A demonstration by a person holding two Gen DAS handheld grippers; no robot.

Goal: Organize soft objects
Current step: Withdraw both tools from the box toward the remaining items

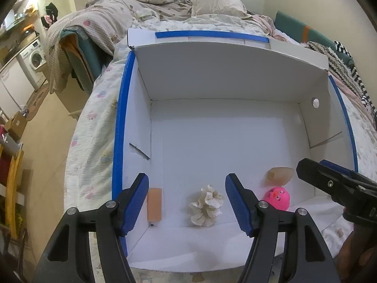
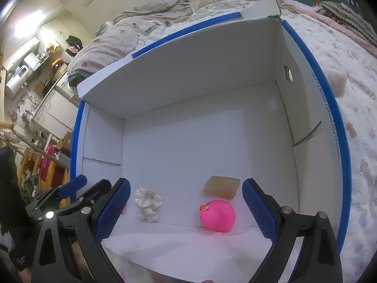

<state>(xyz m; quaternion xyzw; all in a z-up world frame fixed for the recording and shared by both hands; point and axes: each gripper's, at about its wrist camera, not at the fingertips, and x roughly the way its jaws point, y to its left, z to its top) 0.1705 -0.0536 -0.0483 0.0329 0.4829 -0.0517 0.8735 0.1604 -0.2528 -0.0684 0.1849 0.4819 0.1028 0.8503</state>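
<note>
A white box with blue-taped rim (image 1: 119,127) (image 2: 315,59) sits on the bed. Inside, near its front wall, lie a cream ruffled scrunchie (image 1: 206,205) (image 2: 148,202), a pink rubber duck (image 1: 276,198) (image 2: 218,215), a tan translucent block (image 1: 280,175) (image 2: 221,187) and an orange sponge strip (image 1: 154,204) at the left wall. My left gripper (image 1: 187,204) is open above the scrunchie, empty. My right gripper (image 2: 186,210) is open over the front wall, the duck between its fingers' line, empty. It also shows in the left wrist view (image 1: 329,181).
The bed's floral quilt (image 1: 94,127) surrounds the box, with rumpled blankets and a pillow (image 1: 216,2) behind. A fluffy beige object (image 2: 335,80) lies on the bed right of the box. Shelves, a washing machine (image 1: 34,59) and floor clutter are at left.
</note>
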